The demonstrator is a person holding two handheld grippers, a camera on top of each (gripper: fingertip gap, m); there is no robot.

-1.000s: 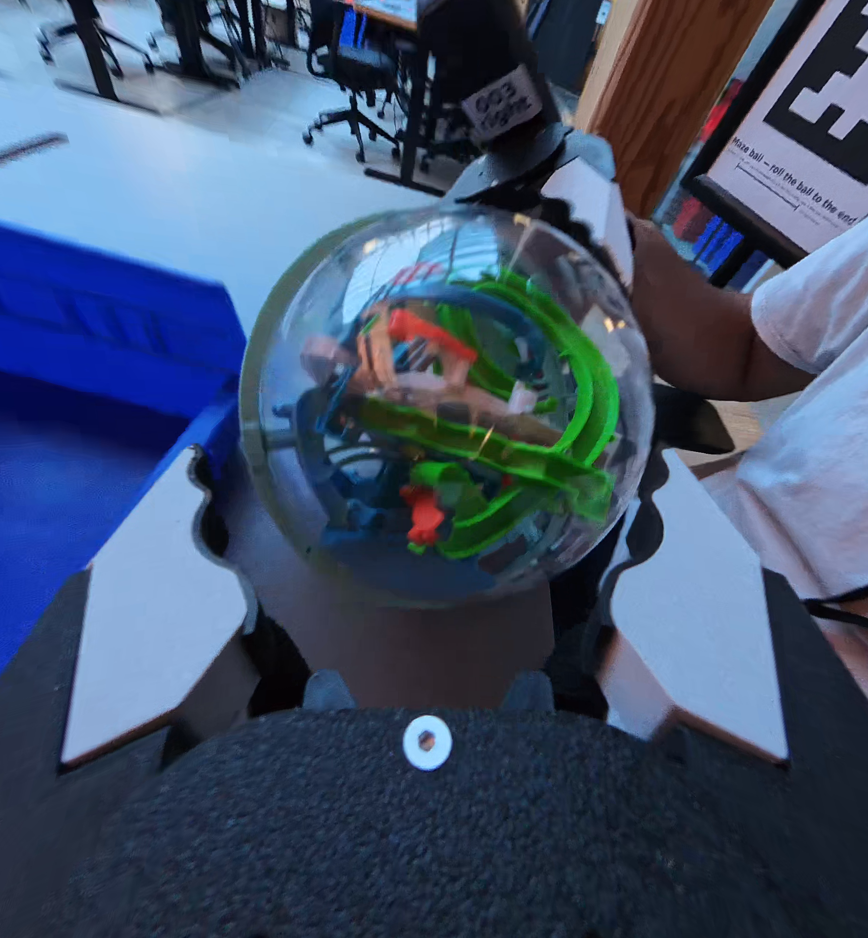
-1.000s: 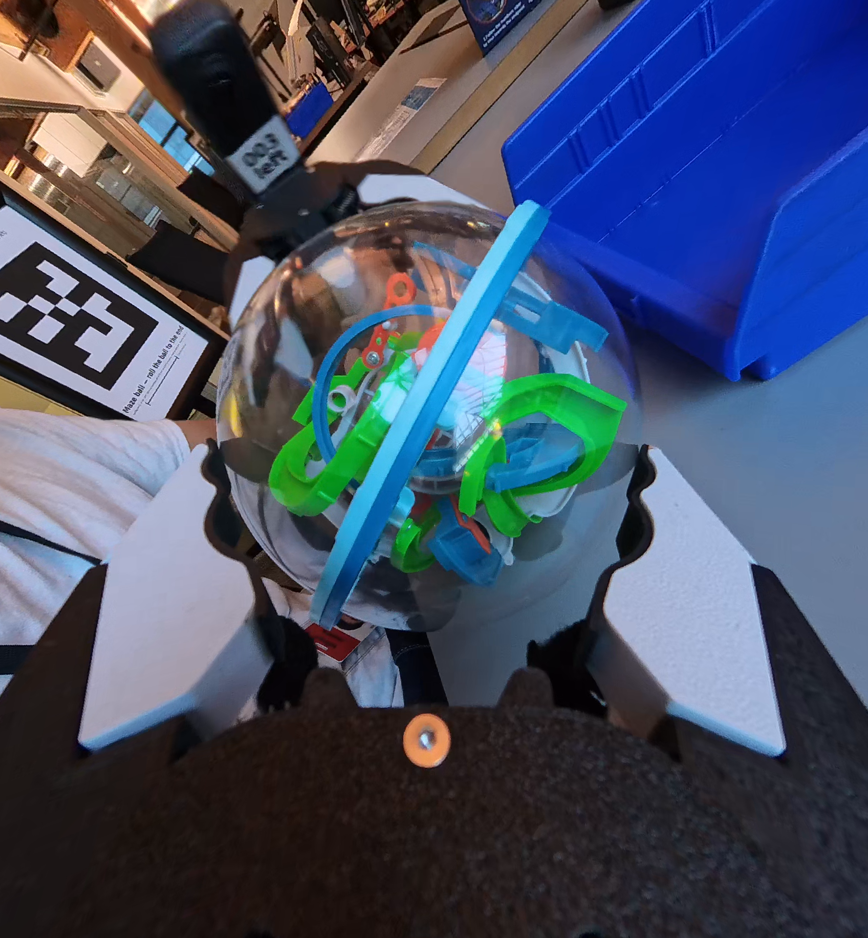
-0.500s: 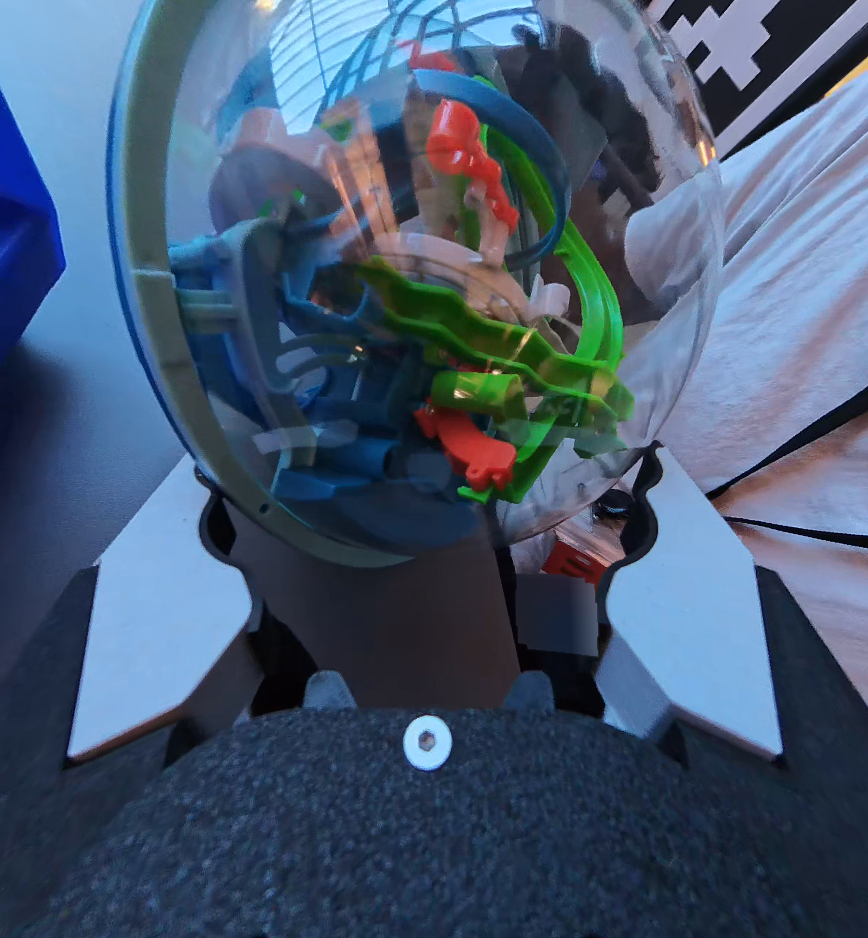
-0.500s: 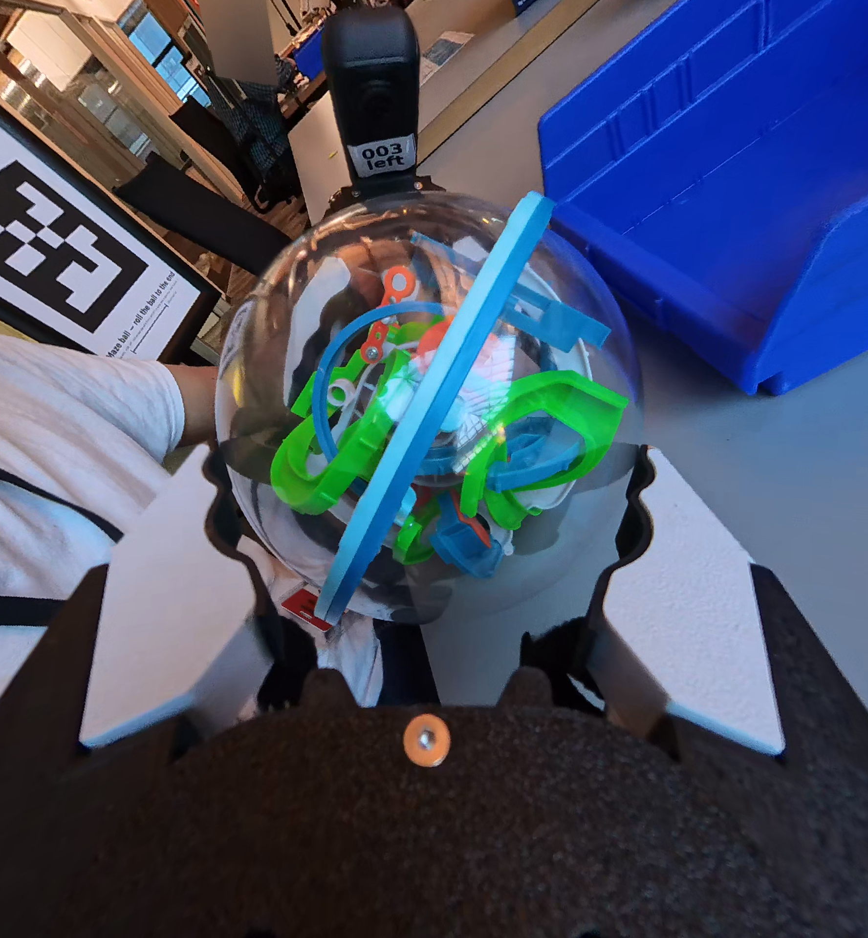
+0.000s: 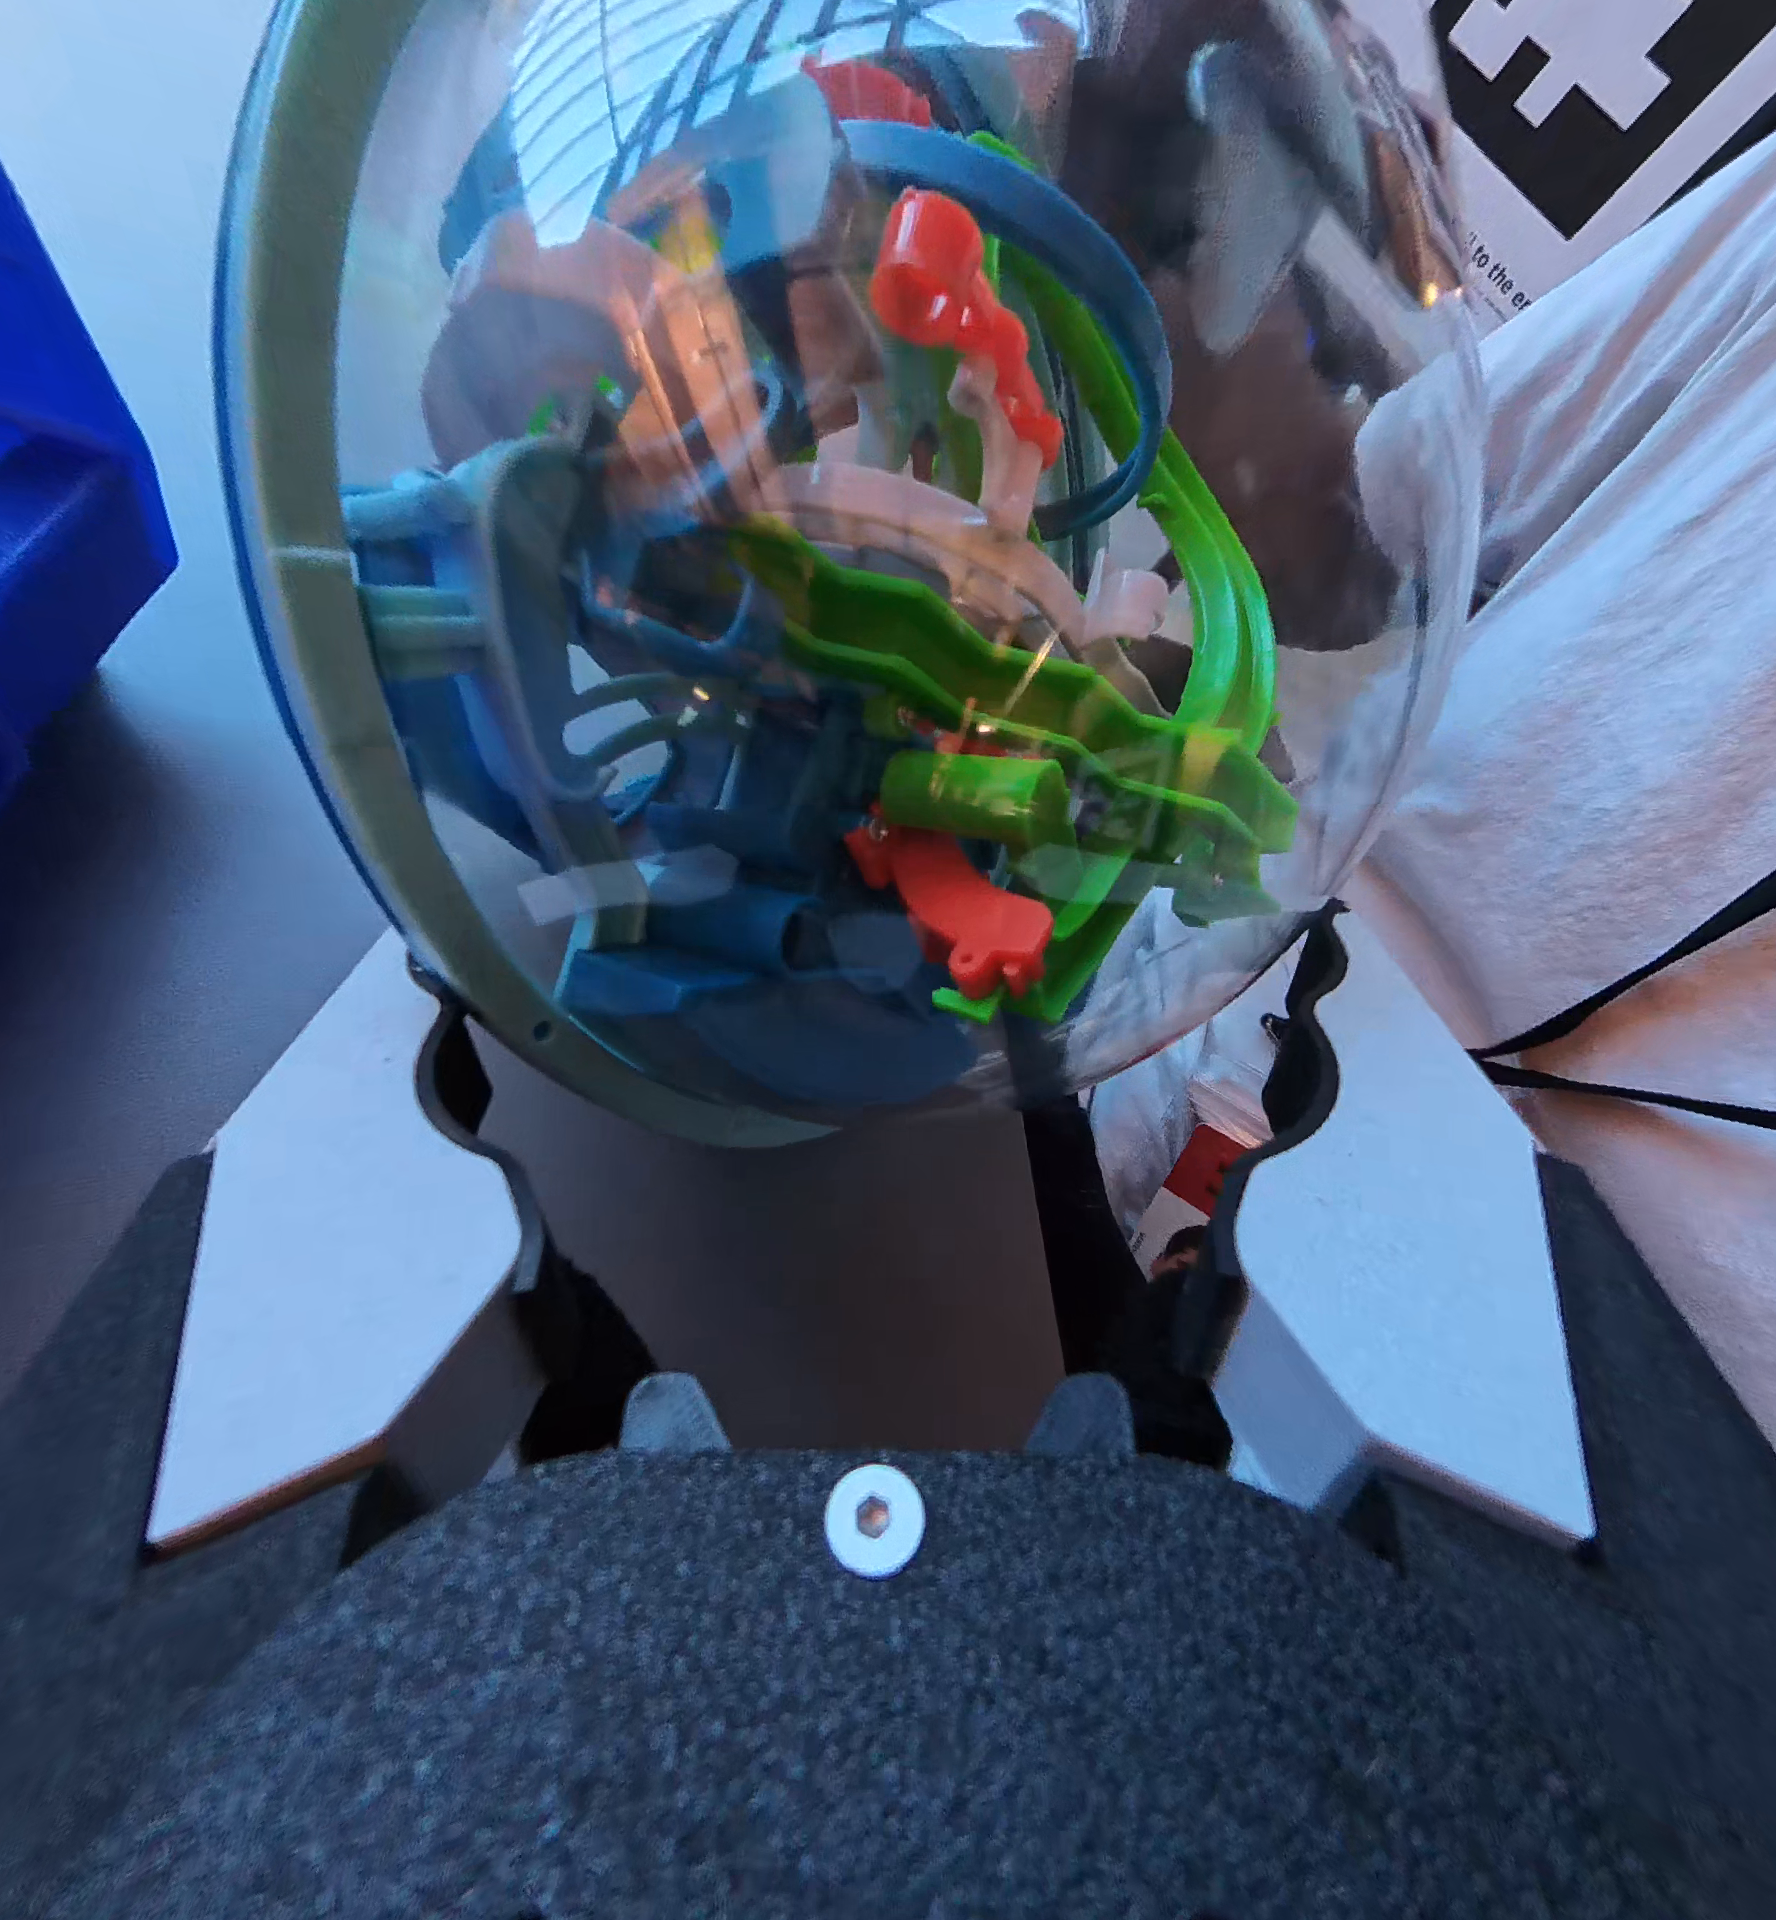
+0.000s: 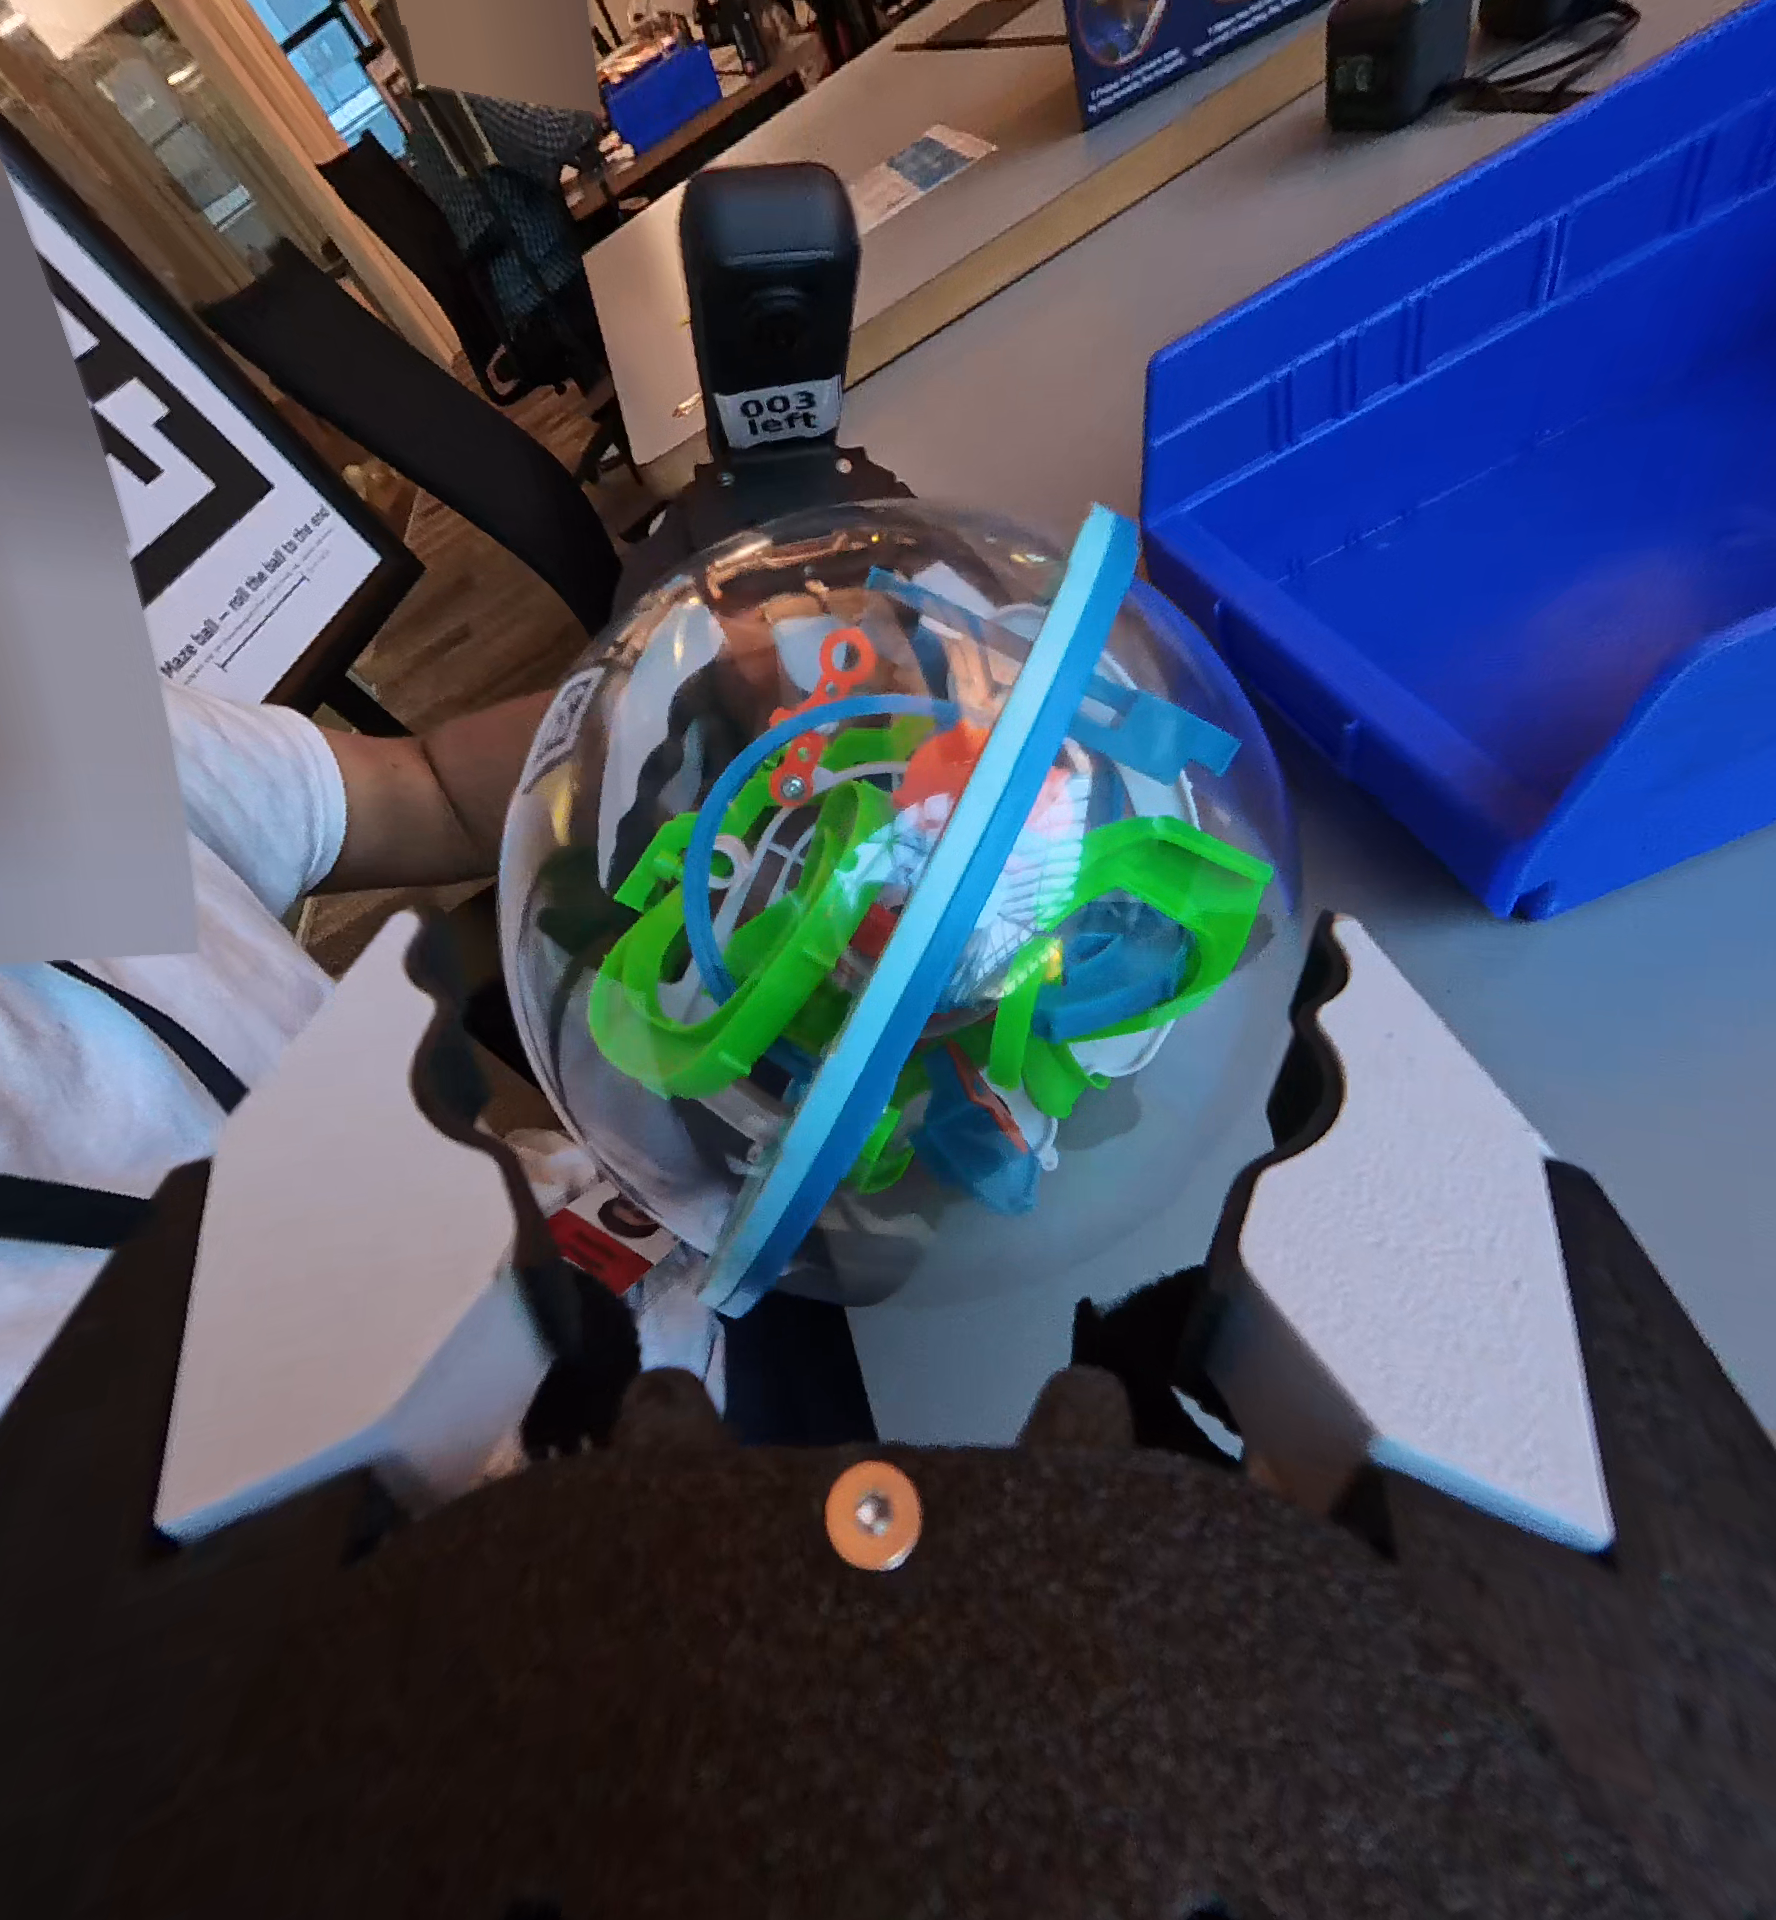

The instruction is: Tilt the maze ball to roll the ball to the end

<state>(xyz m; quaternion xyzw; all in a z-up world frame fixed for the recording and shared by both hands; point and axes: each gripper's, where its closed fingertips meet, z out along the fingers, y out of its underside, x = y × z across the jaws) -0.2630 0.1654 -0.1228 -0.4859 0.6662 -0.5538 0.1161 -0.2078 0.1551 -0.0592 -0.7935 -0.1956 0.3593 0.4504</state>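
The maze ball [image 5: 842, 582] is a clear sphere with green, blue and red tracks and a blue ring around its middle. My left gripper [image 5: 873, 966] is shut on it, with both white fingertips against its lower sides. My right gripper [image 6: 879, 956] is shut on the same maze ball [image 6: 894, 914] from the opposite side. The ring runs diagonally in the right wrist view. The left gripper's black body [image 6: 770, 343] stands up behind the sphere. I cannot make out the small ball inside. The sphere is held above the grey table [image 6: 1642, 1091].
A blue bin [image 6: 1486, 540] sits on the table to the right; its corner shows in the left wrist view [image 5: 11, 540]. A framed black-and-white marker sign [image 6: 198, 540] stands at the left. A person's white shirt [image 5: 1642, 644] and forearm [image 6: 416, 800] are close by.
The ball has come closer and fills more of the left wrist view, which has swung down toward the shirt. In the right wrist view the left gripper now stands upright behind the ball.
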